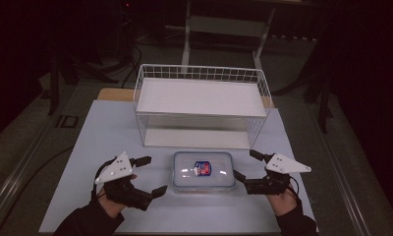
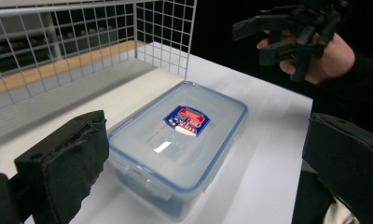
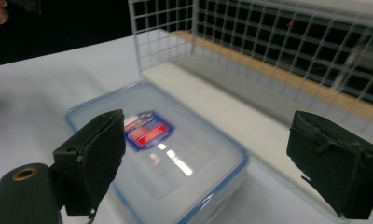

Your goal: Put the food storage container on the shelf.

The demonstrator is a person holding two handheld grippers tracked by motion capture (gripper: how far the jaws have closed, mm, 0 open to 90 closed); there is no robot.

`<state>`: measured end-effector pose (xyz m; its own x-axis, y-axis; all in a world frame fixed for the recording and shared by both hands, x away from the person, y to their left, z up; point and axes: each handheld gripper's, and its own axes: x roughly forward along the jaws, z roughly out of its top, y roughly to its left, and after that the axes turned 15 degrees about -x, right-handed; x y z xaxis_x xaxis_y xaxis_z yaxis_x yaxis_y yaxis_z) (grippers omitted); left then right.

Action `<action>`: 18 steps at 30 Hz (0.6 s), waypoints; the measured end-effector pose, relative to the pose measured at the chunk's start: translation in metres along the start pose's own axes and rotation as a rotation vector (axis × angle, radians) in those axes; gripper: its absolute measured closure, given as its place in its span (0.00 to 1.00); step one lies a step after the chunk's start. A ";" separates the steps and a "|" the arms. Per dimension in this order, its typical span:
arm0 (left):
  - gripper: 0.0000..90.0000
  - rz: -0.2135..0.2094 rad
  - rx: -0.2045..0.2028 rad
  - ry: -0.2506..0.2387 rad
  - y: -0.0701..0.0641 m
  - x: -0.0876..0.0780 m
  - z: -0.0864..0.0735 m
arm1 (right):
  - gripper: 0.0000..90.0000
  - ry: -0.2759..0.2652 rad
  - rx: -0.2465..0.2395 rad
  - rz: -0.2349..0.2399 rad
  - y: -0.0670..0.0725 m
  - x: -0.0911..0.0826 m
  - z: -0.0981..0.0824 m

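The clip-lid food container [image 1: 203, 170] sits on the desk [image 1: 111, 132] before the wire basket [image 1: 202, 105], between the left gripper [image 1: 152, 175] and right gripper [image 1: 247, 167], both jaws wide, holding nothing. Next likely: close in from both sides.

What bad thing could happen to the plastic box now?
Both grippers are open, the left gripper and right gripper flanking the lidded box without holding it. Its smooth lid could slip if squeezed unevenly. The white wire shelf stands close behind, so the box might bump its wire front when lifted.
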<state>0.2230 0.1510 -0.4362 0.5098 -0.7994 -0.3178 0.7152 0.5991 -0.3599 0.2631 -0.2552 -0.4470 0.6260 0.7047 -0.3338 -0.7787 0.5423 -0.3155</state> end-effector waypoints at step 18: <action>0.01 0.025 -0.339 0.184 0.055 0.064 -0.006 | 0.15 0.103 0.116 0.051 -0.002 0.013 -0.009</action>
<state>0.2917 0.1333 -0.4816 0.4092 -0.7815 -0.4709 0.4889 0.6236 -0.6100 0.2728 -0.2515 -0.4588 0.5816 0.6857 -0.4377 -0.8056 0.5602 -0.1928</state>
